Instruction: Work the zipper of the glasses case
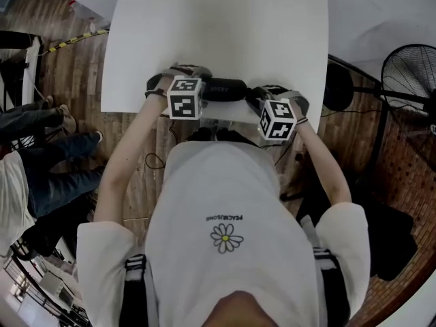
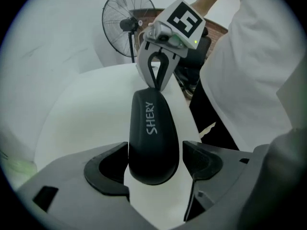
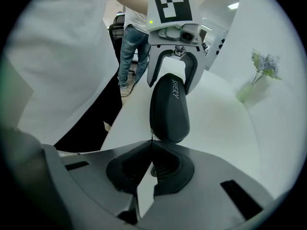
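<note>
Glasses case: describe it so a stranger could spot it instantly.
At the near edge of the white table, before the person, the glasses case lies between the left gripper and right gripper. It is the only black oblong there, lettered SHERY.

head view: marker cubes (image 1: 185,97) hide both ends of the glasses case (image 1: 225,88) and the jaws. the thin tab (image 3: 152,137) the right gripper (image 3: 152,145) pinches is too small to identify; whether the left gripper (image 2: 154,164) touches the case is unclear.
</note>
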Available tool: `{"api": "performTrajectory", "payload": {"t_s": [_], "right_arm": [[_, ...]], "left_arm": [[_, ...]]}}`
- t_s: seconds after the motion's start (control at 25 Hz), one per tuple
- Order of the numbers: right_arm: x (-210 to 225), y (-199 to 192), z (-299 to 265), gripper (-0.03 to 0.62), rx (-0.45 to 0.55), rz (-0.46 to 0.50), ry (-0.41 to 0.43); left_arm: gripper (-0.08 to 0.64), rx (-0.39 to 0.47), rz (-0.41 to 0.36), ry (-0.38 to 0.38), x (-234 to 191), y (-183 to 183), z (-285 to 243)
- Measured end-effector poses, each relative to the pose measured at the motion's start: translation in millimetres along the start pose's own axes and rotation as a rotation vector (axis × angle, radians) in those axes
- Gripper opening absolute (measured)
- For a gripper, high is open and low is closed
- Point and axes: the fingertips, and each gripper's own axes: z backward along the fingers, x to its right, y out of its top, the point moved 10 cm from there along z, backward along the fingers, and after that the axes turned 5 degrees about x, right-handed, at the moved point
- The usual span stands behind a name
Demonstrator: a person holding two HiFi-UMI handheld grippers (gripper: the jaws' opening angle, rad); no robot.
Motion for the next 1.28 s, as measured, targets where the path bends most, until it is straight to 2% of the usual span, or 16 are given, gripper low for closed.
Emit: {"api": "performTrajectory", "payload": {"t_s": [0.12,0.24,0.4,0.52,0.68,0.8,0.96,1.12,1.28], "right_arm": [[14,-4,3,0.008,-0.027,0.024,-0.045],[27,-9,2,0.008,-0.048,0.018,-0.078],[32,-11,0,0.008,-0.058,-0.02,-0.1],[29,-9,1,0.008,-0.051,-0.067,-0.111],[19,3,-3,0.008,0.008,-0.147,-0.102],[13,25,-13,0.008,0.064,-0.165,-0.092],[13,50,-25,0.008,0.093,-0.145,-0.091],[14,46,-26,0.008,0.073,-0.113,-0.099],[20,37,-25,0.008,0.031,-0.062,-0.104]], "left_arm": [[0.344,-0.025,0.023,0.046,-3,-6,0],[0.332,-0.03,0.08,0.111,-4,-4,-1],[0.325,-0.036,0.144,0.236,3,-2,-5],[0.322,-0.062,0.154,0.286,7,0,-8],[0.322,-0.085,0.158,0.291,7,1,-9],[0.321,-0.083,0.189,0.286,5,1,-9],[0.321,-0.061,0.253,0.292,3,3,-9],[0.322,0.0,0.226,0.305,4,0,-4],[0.33,0.019,0.264,0.336,3,-12,10]]}}
